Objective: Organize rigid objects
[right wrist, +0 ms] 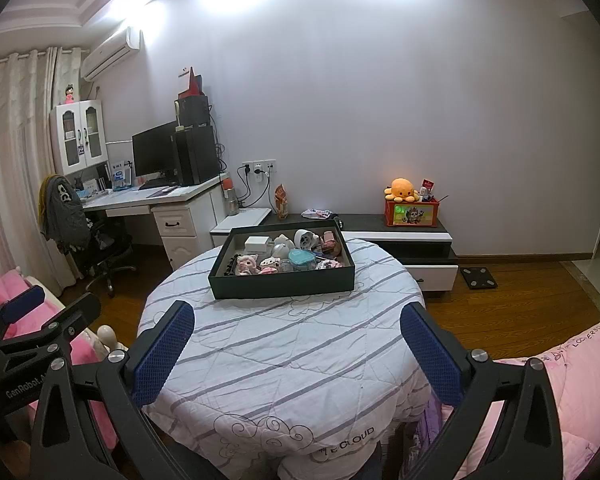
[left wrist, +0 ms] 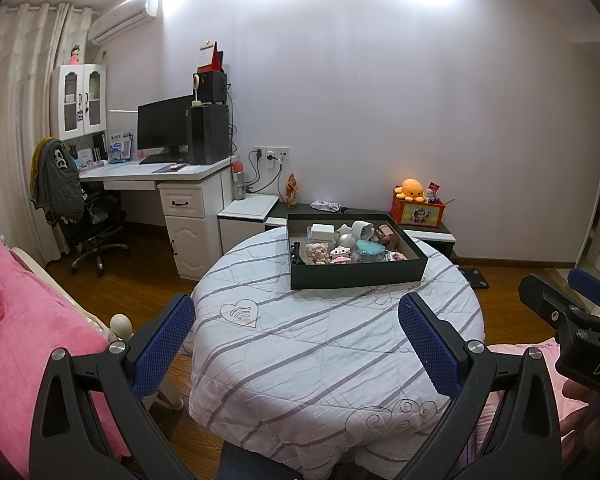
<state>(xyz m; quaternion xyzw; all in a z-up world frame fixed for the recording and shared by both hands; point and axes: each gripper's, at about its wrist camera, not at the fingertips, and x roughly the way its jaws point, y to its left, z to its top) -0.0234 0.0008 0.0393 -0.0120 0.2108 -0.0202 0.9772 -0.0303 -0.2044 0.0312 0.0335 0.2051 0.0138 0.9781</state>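
both hand-held grippers agape, empty | tray [right wrist: 280, 284] of toys ahead | tablecloth [right wrist: 280, 360] between bare

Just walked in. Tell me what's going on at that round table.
A person holds a two-finger gripper in each hand, both aimed at a round table covered with a striped quilt. The left gripper and the right gripper are both open and hold nothing. Toward the far side of the table sits a dark tray full of small rigid items, among them a white box, a teal-lidded container and a small doll. Nothing has been picked up; the sorting looks not yet begun.
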